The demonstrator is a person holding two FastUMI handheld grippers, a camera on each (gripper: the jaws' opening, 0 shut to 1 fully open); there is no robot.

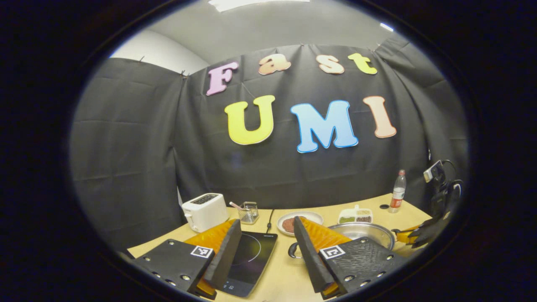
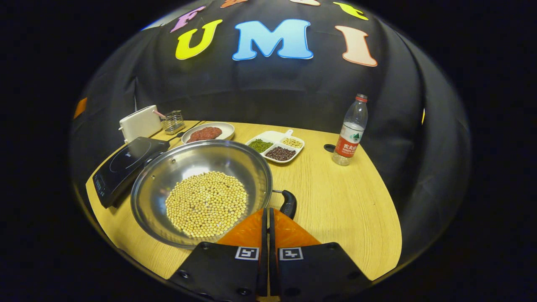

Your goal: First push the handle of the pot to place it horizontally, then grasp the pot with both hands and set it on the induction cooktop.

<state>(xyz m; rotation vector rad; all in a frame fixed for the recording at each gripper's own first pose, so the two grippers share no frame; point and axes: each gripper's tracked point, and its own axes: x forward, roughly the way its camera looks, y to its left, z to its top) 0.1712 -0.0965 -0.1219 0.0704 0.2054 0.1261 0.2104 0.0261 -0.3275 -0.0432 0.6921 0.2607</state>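
I judged the wide steel pot (image 2: 201, 188) of soybeans (image 2: 206, 203) heavy and slick; its black side handles (image 2: 288, 203) offered grip. My right gripper (image 2: 267, 218) was pressed together, my left gripper (image 1: 264, 247) spread.

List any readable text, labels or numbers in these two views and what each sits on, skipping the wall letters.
Water bottle: label print too small to read.
Cooktop: control panel marks too small to read.
Left claw, right claw: square coded tags, no words.
No other text is readable.

Toaster (image 2: 139, 122), meat plate (image 2: 208, 133), water bottle (image 2: 350, 131)
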